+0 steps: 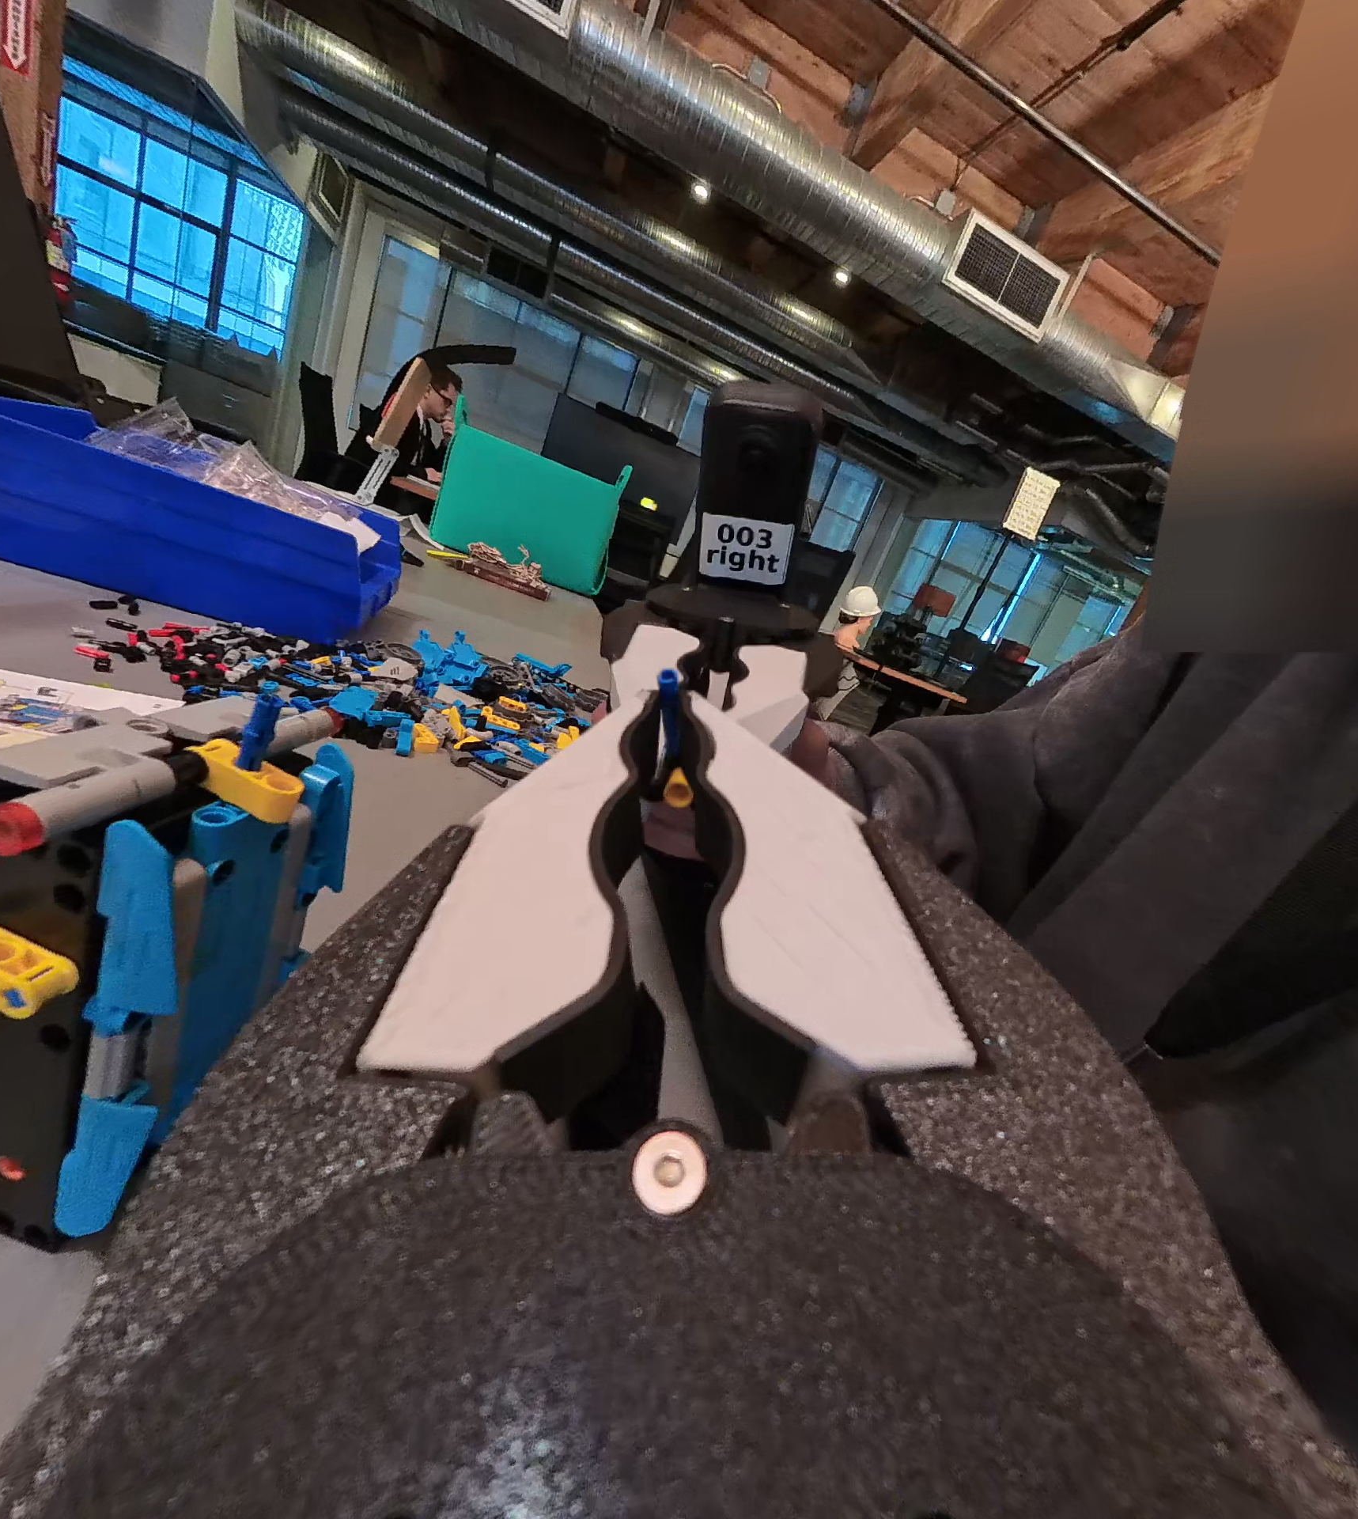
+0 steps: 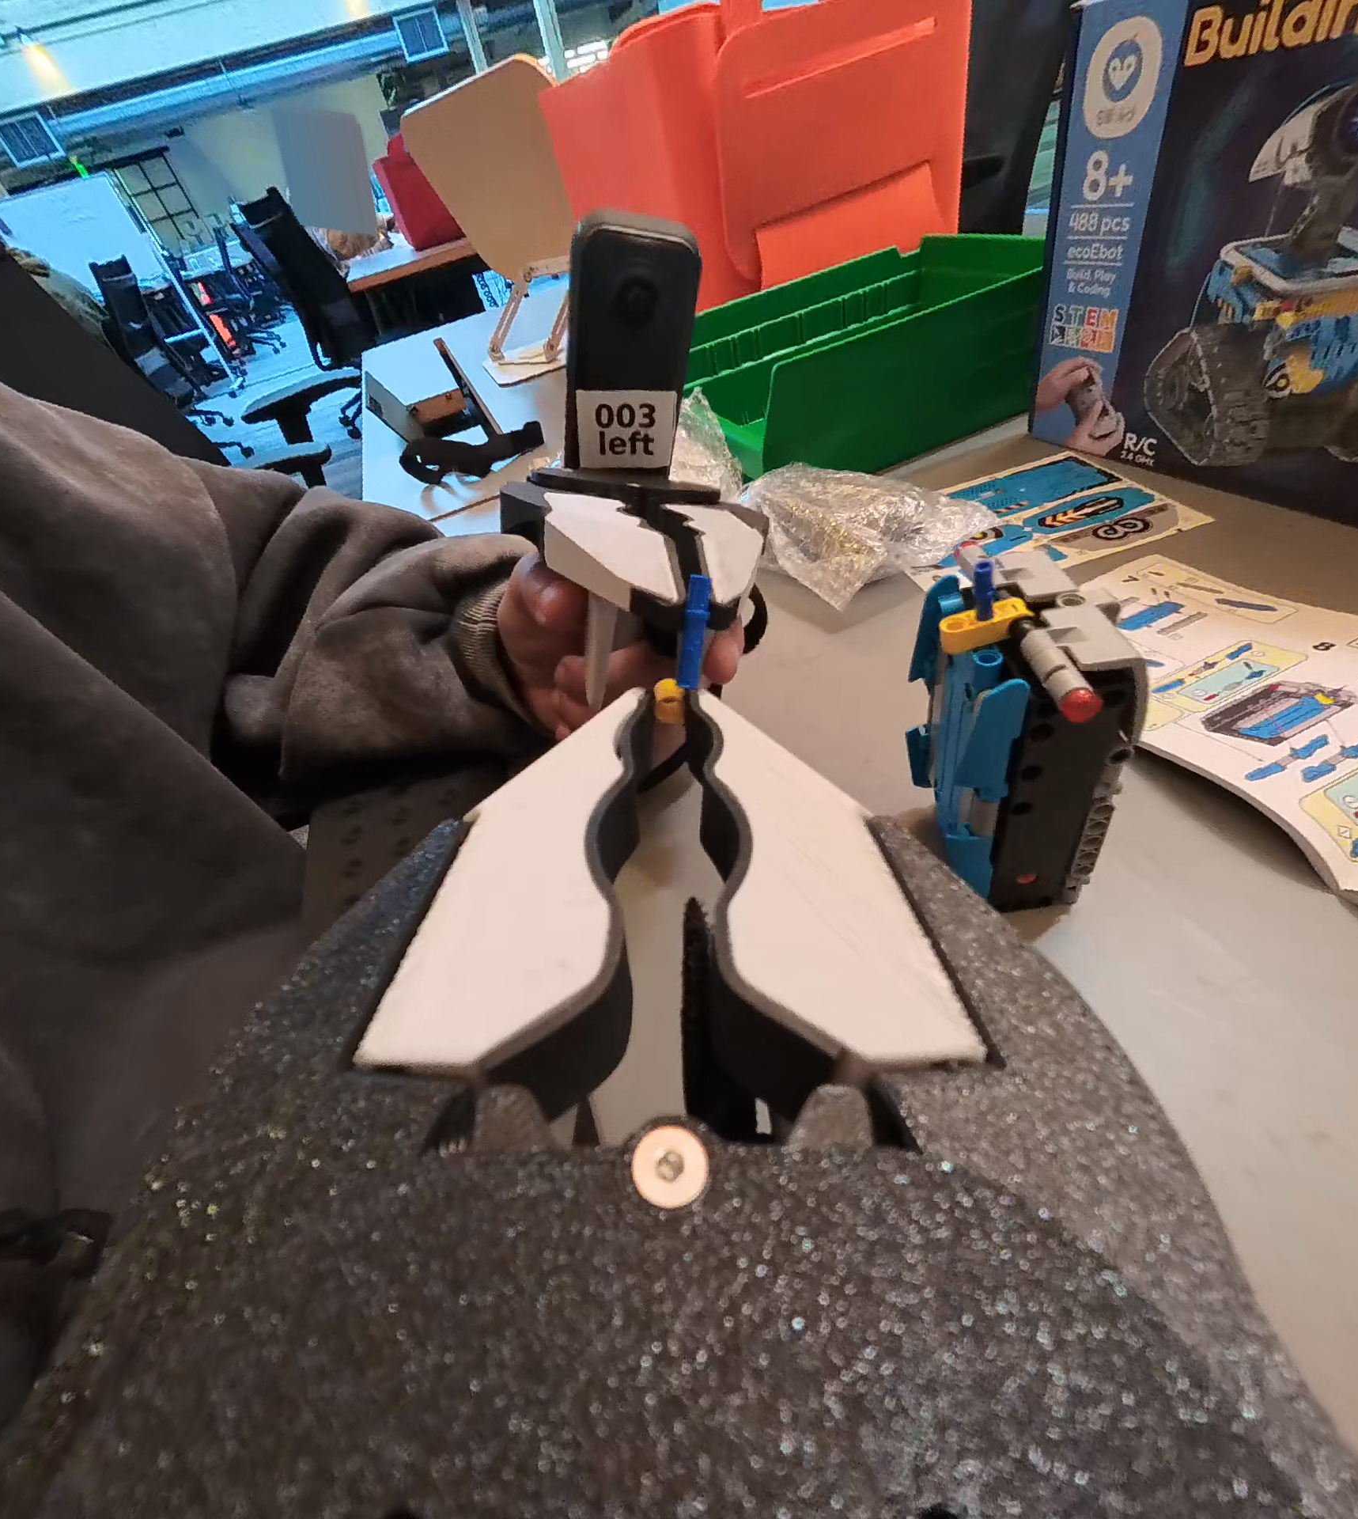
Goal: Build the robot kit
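Observation:
My left gripper (image 1: 663, 699) is shut on a thin blue pin (image 1: 669, 713) that stands upright between its tips. My right gripper (image 2: 665, 700) faces it tip to tip and is shut on a small yellow bush (image 2: 667, 708). In the right wrist view the left gripper (image 2: 696, 596) holds the blue pin (image 2: 694, 633) straight above the yellow bush, with the pin's lower end at the bush. The bush also shows through the left fingers' gap (image 1: 677, 787). Both grippers are held above the table, close to a person's grey sleeve (image 2: 166, 616).
A partly built blue, black and grey brick model (image 2: 1020, 740) stands on the table, also on the left in the left wrist view (image 1: 125, 904). Near it are loose pieces (image 1: 412, 690), a blue bin (image 1: 125, 510), a green bin (image 2: 864, 362), instruction sheets (image 2: 1275, 699), plastic bags (image 2: 848, 518) and the set's box (image 2: 1250, 247). Left and right tips are no more than a few centimetres apart.

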A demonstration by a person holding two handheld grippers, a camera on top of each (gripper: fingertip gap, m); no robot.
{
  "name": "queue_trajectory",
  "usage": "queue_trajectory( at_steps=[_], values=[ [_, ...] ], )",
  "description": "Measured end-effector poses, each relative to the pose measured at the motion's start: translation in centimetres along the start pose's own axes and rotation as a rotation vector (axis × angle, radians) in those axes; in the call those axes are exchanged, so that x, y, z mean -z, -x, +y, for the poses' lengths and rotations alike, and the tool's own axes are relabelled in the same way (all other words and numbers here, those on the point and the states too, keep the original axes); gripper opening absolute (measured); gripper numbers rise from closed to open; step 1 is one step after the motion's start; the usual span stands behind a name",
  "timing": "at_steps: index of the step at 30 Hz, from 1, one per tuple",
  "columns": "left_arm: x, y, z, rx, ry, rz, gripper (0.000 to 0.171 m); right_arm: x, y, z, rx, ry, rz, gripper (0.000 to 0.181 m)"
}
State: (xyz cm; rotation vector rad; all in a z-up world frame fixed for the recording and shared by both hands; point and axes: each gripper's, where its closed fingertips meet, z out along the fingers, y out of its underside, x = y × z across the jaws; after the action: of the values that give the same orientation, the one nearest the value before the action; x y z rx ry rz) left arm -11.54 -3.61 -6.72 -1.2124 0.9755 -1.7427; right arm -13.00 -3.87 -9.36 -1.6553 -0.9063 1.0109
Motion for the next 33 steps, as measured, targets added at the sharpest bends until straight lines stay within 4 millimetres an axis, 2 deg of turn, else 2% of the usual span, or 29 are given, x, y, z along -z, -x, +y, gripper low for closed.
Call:
queue_trajectory(
  at_steps=[7,10,13,15,18,20,23,25,28,30,33],
  values=[
    [-0.2,0.0,1.1,-0.048,0.064,-0.001,0.000,1.7,-0.5,-0.9,-0.007,-0.039,-0.007,0.006],
    [-0.3,-0.3,1.2,-0.056,0.067,0.013,0.000,2.0,-0.6,-0.7,-0.003,-0.033,-0.007,0.007],
    [-0.2,0.3,1.7,-0.082,0.110,-0.023,0.000,2.2,-0.9,-0.6,-0.007,-0.024,-0.002,0.007],
    [0.0,1.0,3.0,-0.152,0.212,-0.052,0.000,2.8,-2.1,0.1,0.034,0.033,0.052,0.007],
    [0.6,1.6,5.9,-0.248,0.418,-0.062,0.000,4.0,-4.4,2.4,0.082,0.151,0.149,0.007],
    [1.9,0.8,8.0,-0.301,0.593,0.000,0.005,4.4,-4.9,3.4,0.038,0.147,0.145,0.007],
    [4.2,0.9,8.0,-0.382,0.727,-0.011,0.010,4.4,-5.3,4.6,0.013,0.143,0.137,0.007],
    [6.0,0.2,8.2,-0.323,0.817,0.002,0.017,4.3,-5.5,4.9,0.031,0.146,0.134,0.007],
    [8.6,-0.1,7.6,-0.317,0.838,-0.088,0.018,4.3,-5.5,4.7,0.035,0.126,0.134,0.007],
    [10.4,-1.3,7.4,-0.268,0.824,-0.119,0.018,4.2,-5.4,4.6,0.037,0.116,0.130,0.007],
    [13.1,-2.6,8.3,-0.232,0.851,-0.159,0.018,4.1,-5.3,4.6,0.039,0.115,0.123,0.007]
  ],
)
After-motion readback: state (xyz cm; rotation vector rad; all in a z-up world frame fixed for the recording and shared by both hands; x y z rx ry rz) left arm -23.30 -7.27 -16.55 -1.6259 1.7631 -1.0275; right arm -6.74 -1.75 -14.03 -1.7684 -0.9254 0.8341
